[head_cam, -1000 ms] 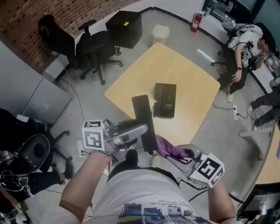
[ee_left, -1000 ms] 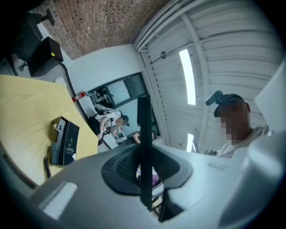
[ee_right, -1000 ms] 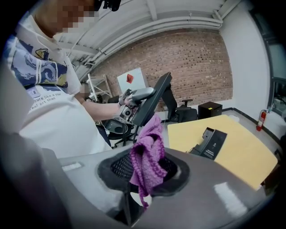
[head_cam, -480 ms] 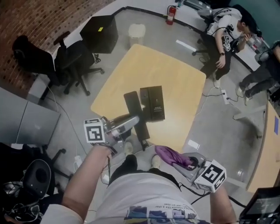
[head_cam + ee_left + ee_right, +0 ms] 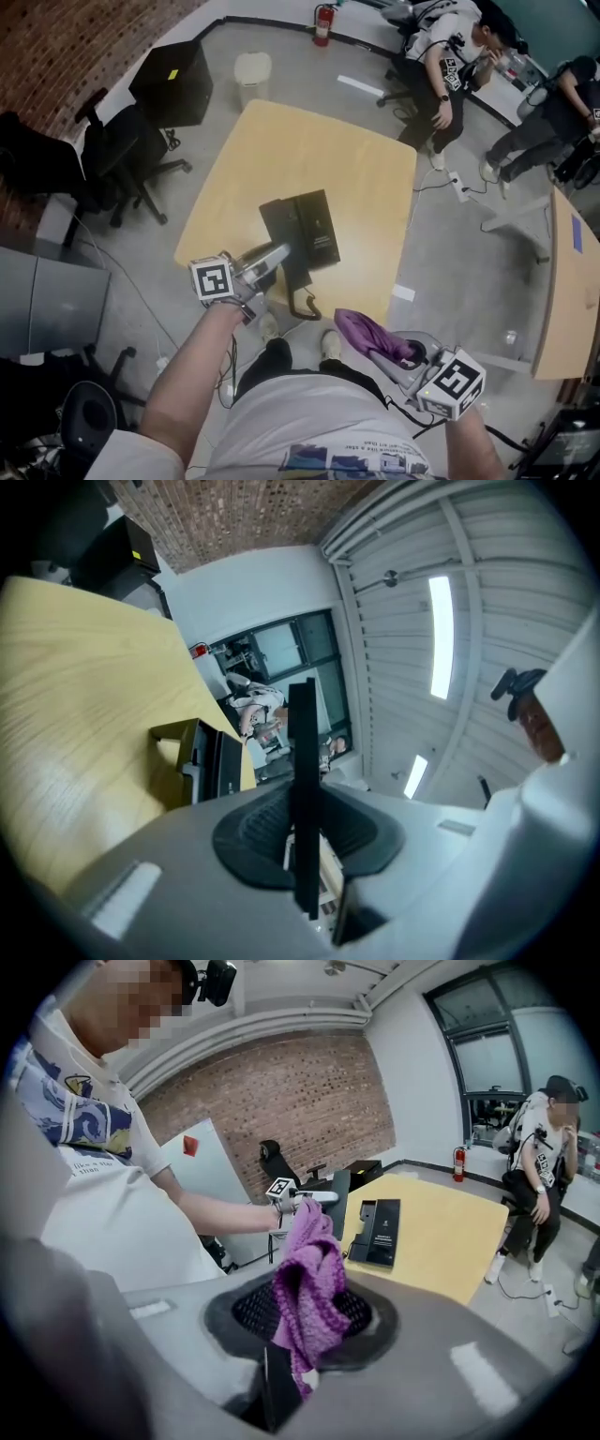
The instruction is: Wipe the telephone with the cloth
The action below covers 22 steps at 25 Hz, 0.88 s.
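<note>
Left hand-held gripper (image 5: 279, 253): 1 handset (image 5: 302, 761); right hand-held gripper (image 5: 398, 354): 1 cloth (image 5: 309, 1279)

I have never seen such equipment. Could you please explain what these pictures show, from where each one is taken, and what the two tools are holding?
There is no robot here. A person holds a hand tool with two jaws, called a gripper, in each hand. The marker cube on each one is part of the tool.

The head view comes from a camera on the person's head and looks down. The two gripper views come from cameras riding on the grippers, each looking along its own jaws.

A black telephone lies on the wooden table. The left gripper is closed on a thin black piece, apparently the handset, beside the telephone. A curly cord hangs at the table's edge. The right gripper is closed on a purple cloth, away from the table. Wiping has not yet begun.
</note>
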### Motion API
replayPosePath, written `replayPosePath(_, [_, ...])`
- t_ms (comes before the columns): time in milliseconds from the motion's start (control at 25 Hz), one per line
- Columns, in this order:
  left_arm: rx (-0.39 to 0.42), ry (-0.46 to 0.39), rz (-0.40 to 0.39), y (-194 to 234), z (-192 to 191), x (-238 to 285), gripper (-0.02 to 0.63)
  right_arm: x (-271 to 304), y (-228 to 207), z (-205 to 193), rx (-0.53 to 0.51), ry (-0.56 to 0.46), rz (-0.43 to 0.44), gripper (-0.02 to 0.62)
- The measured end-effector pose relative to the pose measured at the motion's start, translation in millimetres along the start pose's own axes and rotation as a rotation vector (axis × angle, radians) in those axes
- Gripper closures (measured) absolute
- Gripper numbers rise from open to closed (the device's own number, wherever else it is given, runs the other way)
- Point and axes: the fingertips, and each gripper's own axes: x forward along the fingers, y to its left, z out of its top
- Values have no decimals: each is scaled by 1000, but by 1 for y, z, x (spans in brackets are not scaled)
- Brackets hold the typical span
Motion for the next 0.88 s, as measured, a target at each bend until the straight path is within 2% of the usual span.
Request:
replayPosePath(400, [-56, 19, 12, 51, -6, 24, 521, -6, -9, 7, 85, -11, -109, 511])
replayPosePath(880, [-97, 90, 64, 87, -22, 35, 521, -10, -19, 15, 166, -18, -162, 511])
